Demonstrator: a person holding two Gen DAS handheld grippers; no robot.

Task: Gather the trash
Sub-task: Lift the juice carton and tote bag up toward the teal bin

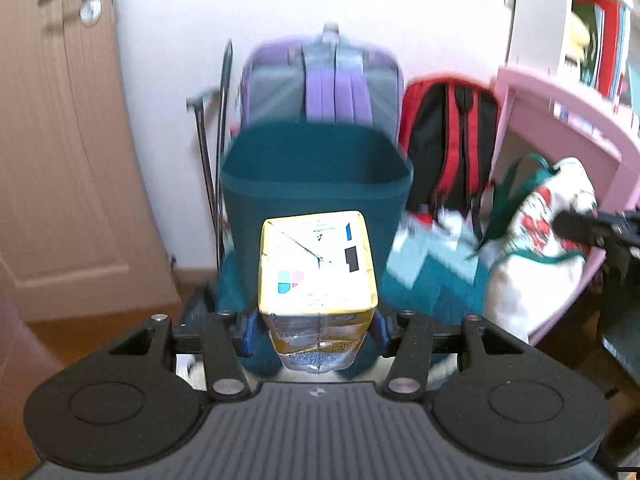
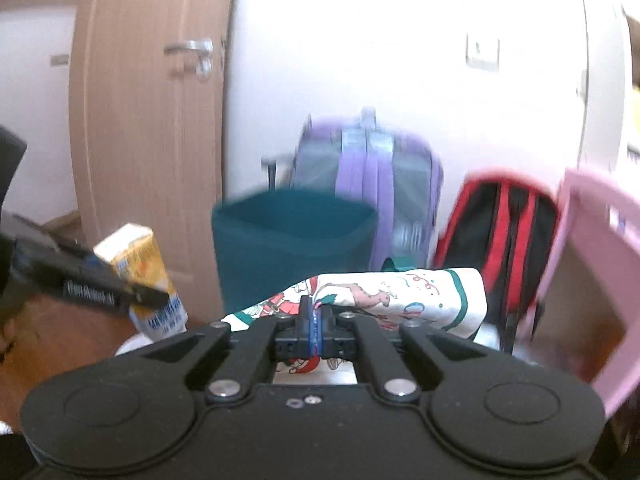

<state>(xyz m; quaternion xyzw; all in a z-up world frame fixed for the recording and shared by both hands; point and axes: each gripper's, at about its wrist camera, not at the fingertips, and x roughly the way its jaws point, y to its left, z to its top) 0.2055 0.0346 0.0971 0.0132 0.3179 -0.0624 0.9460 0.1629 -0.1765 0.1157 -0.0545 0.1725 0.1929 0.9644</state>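
My left gripper [image 1: 318, 330] is shut on a yellow juice carton [image 1: 318, 264] and holds it up in front of the dark teal bin [image 1: 316, 172], below its rim. In the right wrist view the carton [image 2: 140, 272] shows at the left with the left gripper's black finger [image 2: 100, 286] across it, left of the bin [image 2: 296, 248]. My right gripper [image 2: 314, 326] is shut, its blue pads together, with no trash in it. It is just in front of a white printed cloth bag [image 2: 400, 296].
A purple suitcase [image 1: 324, 80] stands behind the bin against the white wall. A red and black backpack [image 1: 452, 140] and a pink shelf unit [image 1: 560, 120] are to the right. A wooden door [image 1: 60, 140] is at the left. The cloth bag [image 1: 536, 240] leans on the shelf.
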